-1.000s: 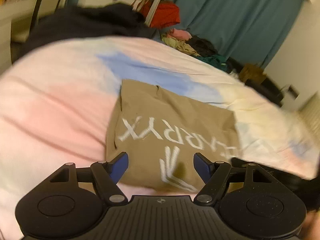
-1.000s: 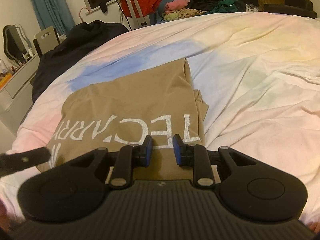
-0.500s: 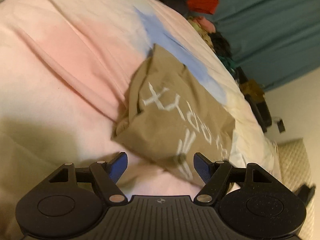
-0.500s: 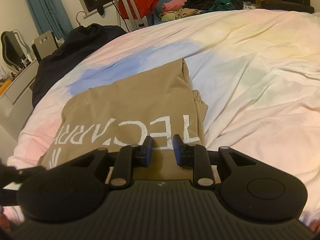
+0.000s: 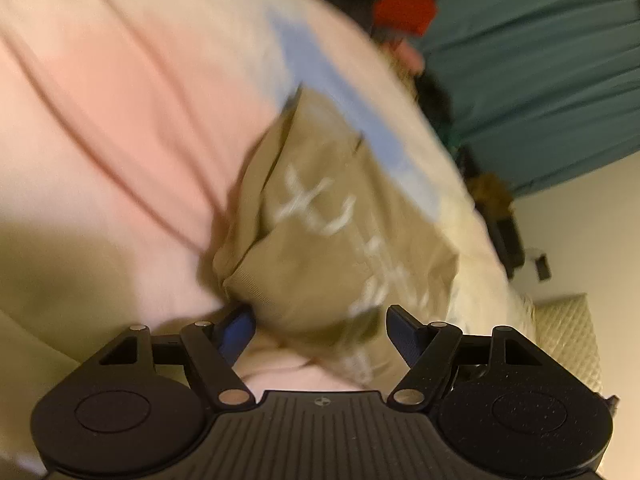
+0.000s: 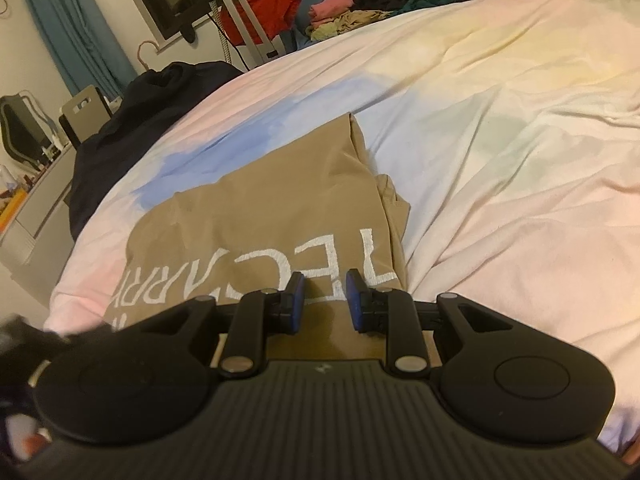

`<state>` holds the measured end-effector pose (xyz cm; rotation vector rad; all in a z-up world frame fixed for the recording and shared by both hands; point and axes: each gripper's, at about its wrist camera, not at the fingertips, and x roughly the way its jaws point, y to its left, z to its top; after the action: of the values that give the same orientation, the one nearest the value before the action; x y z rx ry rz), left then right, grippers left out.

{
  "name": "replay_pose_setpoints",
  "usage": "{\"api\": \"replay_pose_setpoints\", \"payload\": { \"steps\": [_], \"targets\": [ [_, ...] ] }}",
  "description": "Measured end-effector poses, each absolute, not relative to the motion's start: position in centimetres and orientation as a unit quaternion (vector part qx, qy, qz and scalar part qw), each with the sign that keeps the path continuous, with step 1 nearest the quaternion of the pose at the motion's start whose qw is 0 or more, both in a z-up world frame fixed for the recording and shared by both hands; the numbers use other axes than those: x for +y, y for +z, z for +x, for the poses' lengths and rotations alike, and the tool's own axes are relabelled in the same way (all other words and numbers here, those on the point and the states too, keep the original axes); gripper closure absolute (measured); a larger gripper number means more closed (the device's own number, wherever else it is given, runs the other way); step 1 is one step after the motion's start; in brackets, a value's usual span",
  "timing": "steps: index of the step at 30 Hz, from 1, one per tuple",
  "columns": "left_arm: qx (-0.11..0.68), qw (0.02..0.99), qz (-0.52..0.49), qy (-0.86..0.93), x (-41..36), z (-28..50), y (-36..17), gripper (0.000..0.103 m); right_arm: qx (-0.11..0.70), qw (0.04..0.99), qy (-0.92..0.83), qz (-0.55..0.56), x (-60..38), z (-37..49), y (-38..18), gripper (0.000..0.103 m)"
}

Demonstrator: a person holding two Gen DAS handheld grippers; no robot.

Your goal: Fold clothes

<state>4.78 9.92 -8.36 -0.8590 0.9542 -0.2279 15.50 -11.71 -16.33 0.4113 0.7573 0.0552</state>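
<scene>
Left claw (image 5: 320,326) has swung in low since 0.5 s ago, spread wide, tan tee (image 5: 332,232) corner btwn its fingers. Right claw (image 6: 323,300) narrowly parted, nothing pinched, over tee's near edge. Soft, light, floppy; grab corners.

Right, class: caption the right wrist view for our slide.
Right gripper hovers open over a folded tan shirt on the bed.

Tan shirt on a pastel bedspread

The shirt (image 6: 260,208) is tan with white block lettering; the bedspread (image 6: 500,120) is blotched pink, pale yellow, white and blue. Curtains (image 5: 540,60) are teal, a heap of clothing (image 6: 120,128) is navy, and both grippers are black with blue pads (image 6: 354,300).
</scene>
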Motion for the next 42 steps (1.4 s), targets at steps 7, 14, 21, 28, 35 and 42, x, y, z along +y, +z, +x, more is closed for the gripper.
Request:
{"api": "replay_pose_setpoints", "payload": {
  "steps": [7,14,21,28,35,42],
  "targets": [
    [0.341,0.834,-0.396,-0.176,9.0,4.2,-5.7,0.032,0.366,0.907,0.018,0.206,-12.0,15.5,-16.4,0.078],
    [0.417,0.793,-0.429,-0.117,8.8,6.5,-8.9,0.036,0.365,0.901,0.021,0.235,-12.5,15.4,-16.5,0.078],
    [0.384,0.797,-0.445,-0.143,8.4,7.3,-6.8,0.044,0.267,0.882,0.067,0.382,-15.5,11.6,-12.9,0.017],
    [0.417,0.788,-0.441,-0.11,8.8,8.4,-7.9,0.055,0.343,0.732,0.173,0.562,-14.0,12.0,-17.3,0.002],
    [0.35,0.764,-0.521,-0.145,10.3,7.5,-7.8,0.077,0.39,0.655,0.174,0.623,-12.3,13.4,-22.4,0.002],
    [0.332,0.75,-0.552,-0.153,11.1,7.8,-8.3,0.079,0.317,0.691,0.062,0.647,-15.8,12.9,-23.1,0.009]
  ]
}}
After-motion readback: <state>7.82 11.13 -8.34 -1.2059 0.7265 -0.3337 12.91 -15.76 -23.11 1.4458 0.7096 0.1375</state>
